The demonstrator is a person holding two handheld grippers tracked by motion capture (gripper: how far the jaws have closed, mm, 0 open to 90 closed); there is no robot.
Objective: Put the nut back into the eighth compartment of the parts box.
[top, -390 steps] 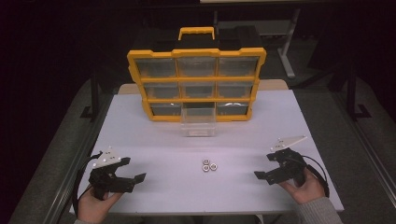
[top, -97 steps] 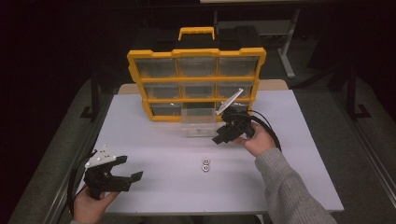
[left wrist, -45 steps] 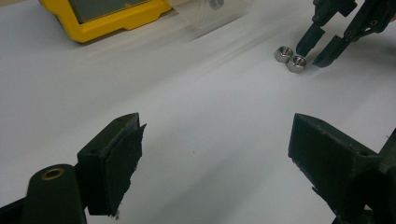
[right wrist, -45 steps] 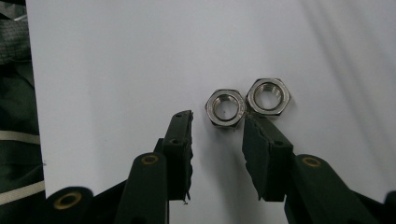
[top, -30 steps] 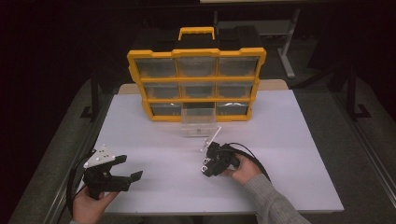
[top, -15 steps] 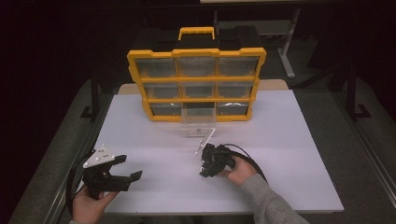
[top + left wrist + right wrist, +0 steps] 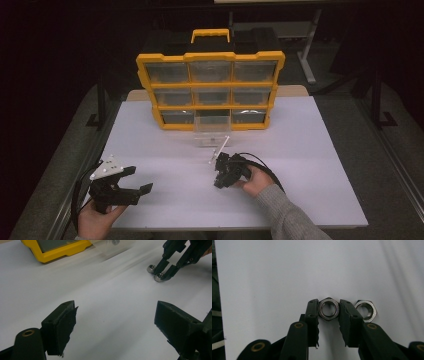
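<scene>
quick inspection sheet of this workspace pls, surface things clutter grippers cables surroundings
surface: white tabletop, flat, bare around the work.
job's things: two silver hexagonal metal nuts side by side; left nut between the jaws, right nut free beside it.
clutter: yellow plastic drawer organiser upright at the back; clear plastic drawer pulled out, one small part inside.
grippers: right gripper shut on left nut, jaws just closing; left gripper open, holding nothing.
cables: black cable looping behind right gripper.
surroundings: dark, table legs behind.

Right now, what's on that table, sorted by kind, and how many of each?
Nuts: 2, one clamped in the right gripper, one lying beside it.
Organizer: 1, yellow.
Clear drawer: 1, pulled out in front of it.
Grippers: 2, the left gripper open.
Total: 6.
</scene>
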